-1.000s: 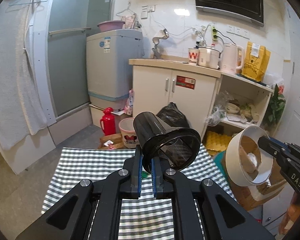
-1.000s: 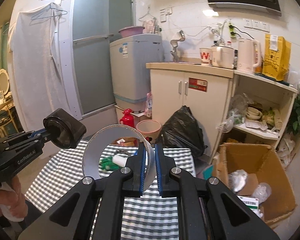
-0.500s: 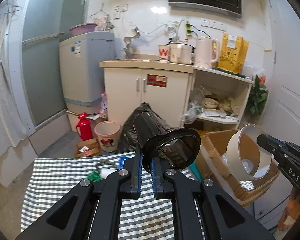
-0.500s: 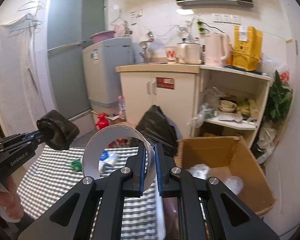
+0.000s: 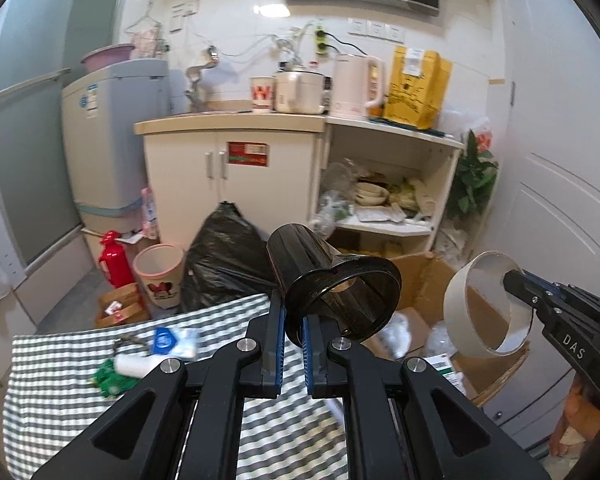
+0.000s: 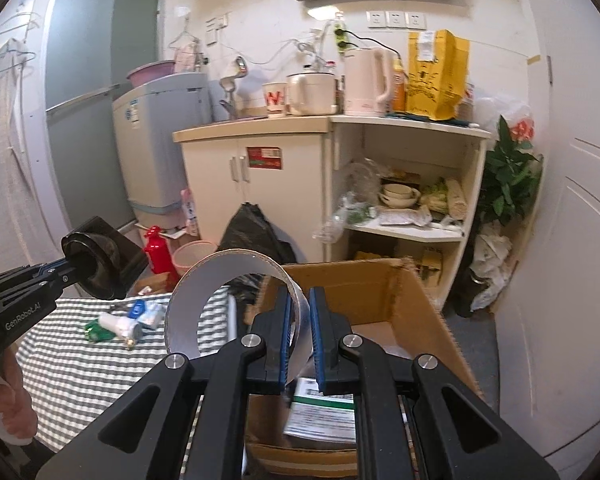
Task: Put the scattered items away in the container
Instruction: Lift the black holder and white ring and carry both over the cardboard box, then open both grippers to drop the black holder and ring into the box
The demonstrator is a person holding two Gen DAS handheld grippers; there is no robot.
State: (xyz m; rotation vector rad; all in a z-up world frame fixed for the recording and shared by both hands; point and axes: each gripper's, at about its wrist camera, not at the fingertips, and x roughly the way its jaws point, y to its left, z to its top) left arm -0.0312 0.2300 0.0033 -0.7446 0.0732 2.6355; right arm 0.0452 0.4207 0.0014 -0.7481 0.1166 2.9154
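Observation:
My left gripper is shut on the rim of a dark smoky plastic funnel cup, held in the air above the right end of the checked table. My right gripper is shut on the wall of a wide white cardboard ring and hovers over the open cardboard box to the right of the table. The same ring shows at the right of the left wrist view, above the box. Small scattered items lie on the table's far part.
The box holds a printed carton and plastic wrappers. Behind stand a black rubbish bag, a pink bin, a red bottle, a cabinet with shelves, and a white door at right. A hand holds the left gripper's handle.
Both grippers have swung to the right, off the table's middle toward the box, still holding the funnel cup and the ring. The box has come into full view under the ring.

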